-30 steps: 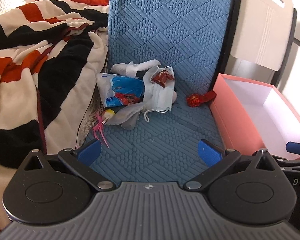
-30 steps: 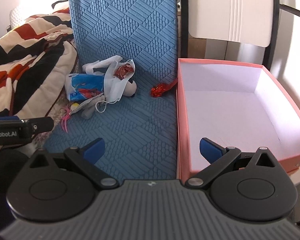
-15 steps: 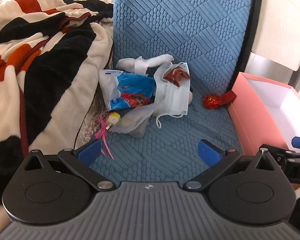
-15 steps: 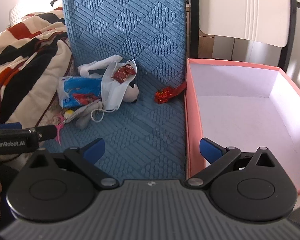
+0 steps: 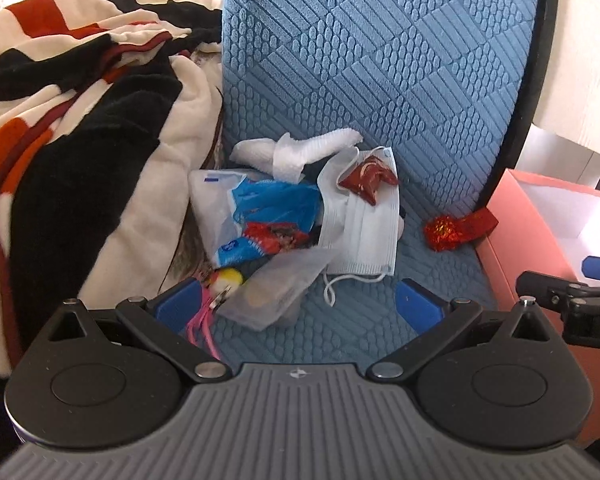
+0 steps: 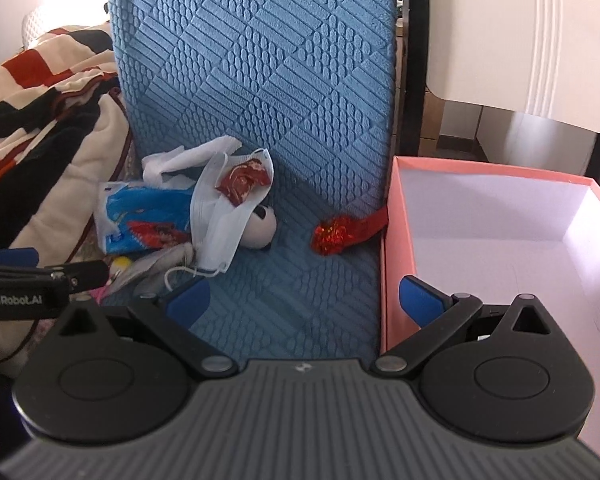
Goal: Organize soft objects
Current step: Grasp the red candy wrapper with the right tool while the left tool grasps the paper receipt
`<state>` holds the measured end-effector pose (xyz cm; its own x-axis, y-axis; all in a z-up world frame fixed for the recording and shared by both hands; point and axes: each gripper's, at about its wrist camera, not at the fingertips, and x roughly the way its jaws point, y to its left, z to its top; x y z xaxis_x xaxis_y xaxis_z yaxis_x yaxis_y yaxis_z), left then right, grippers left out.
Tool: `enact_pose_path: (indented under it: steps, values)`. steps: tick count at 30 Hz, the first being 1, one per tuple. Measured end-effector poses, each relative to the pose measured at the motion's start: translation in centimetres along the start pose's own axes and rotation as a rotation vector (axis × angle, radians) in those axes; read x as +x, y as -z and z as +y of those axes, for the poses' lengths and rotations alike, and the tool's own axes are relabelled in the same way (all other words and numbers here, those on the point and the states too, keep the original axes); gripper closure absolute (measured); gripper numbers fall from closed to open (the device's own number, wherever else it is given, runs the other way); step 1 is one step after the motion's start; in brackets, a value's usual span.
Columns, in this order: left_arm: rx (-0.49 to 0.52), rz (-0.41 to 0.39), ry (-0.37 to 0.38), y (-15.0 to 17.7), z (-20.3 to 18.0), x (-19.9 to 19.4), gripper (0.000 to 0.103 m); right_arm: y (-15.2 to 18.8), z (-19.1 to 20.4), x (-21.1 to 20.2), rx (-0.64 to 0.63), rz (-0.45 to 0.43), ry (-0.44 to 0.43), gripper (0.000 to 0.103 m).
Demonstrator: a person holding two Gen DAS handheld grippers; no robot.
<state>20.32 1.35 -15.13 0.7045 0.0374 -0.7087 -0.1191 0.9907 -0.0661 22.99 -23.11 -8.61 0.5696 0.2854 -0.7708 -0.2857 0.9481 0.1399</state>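
Risk of snagging: left gripper (image 5: pixel 298 302) has its left blue pad touching or just beside the thin pink strings (image 5: pixel 202 326), and the translucent grey pouch (image 5: pixel 272 290) lies between the pads; I judge a closing here could catch the strings and drag the yellow ball (image 5: pixel 230 278) along.
Risk of pulling the heap: white pleated face mask (image 5: pixel 360 236) lies partly over the blue and red plastic packet (image 5: pixel 260 216), and its ear loop (image 5: pixel 340 284) trails loose on the seat, so lifting one piece may pull its neighbours.
Risk of a slip: pouch looks thin and limp, and a shallow pinch may lose it.
Left gripper pose: low over the blue quilted chair seat (image 5: pixel 340 328), pointing at the front of the heap, jaws wide apart, nothing held.
Right gripper (image 6: pixel 304 300) pose: hovering at the seat's right edge, jaws wide apart and empty, right pad over the pink cardboard box (image 6: pixel 388 272).
Place of soft things: heap at the back left of the seat beside the striped fleece blanket (image 5: pixel 80 140); crumpled white tissue (image 5: pixel 300 152) and dark red wrapper (image 5: pixel 368 178) on top; shiny red foil ribbon (image 6: pixel 340 232) apart, touching the box wall.
Box state: nothing inside as far as visible.
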Motion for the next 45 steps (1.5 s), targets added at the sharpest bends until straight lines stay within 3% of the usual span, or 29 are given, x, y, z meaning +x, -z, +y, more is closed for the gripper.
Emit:
enact_pose_path:
  steps: [3,8,11,13,18,22,32,39,42,45]
  values:
    - [-0.012,0.002,-0.027,-0.7,0.4,1.1,0.000,-0.8,0.0,1.3,0.003,-0.001,-0.001,0.002]
    - [-0.060,-0.013,-0.024,-1.8,1.6,3.1,0.000,-2.2,0.0,3.8,-0.007,0.001,-0.010,0.015]
    - [-0.051,-0.003,-0.023,-2.1,1.7,4.5,0.000,-2.7,-0.1,5.5,-0.005,0.015,-0.018,0.026]
    - [-0.040,0.007,-0.019,-1.9,1.7,5.6,0.000,-3.0,-0.3,6.6,-0.001,0.025,-0.014,0.026]
    - [-0.021,0.034,-0.029,-1.1,1.7,8.0,0.001,-3.4,-0.4,9.2,0.014,0.032,-0.045,0.039]
    - [0.009,0.060,-0.037,-0.3,1.4,9.4,0.010,-3.5,-0.5,11.5,0.015,0.043,-0.043,0.044]
    - [0.070,0.070,-0.083,0.5,1.6,10.7,0.030,-4.1,-0.1,16.6,-0.050,0.055,0.026,0.045]
    - [0.040,0.091,-0.073,0.5,1.9,12.0,0.052,-3.7,0.8,19.6,-0.183,0.116,0.053,0.045]
    - [0.025,0.081,-0.063,0.4,2.1,11.8,0.060,-3.4,0.9,20.4,-0.189,0.126,0.119,0.046]
    - [0.016,0.074,-0.054,0.3,2.2,11.6,0.067,-3.1,0.9,21.4,-0.192,0.148,0.124,0.046]
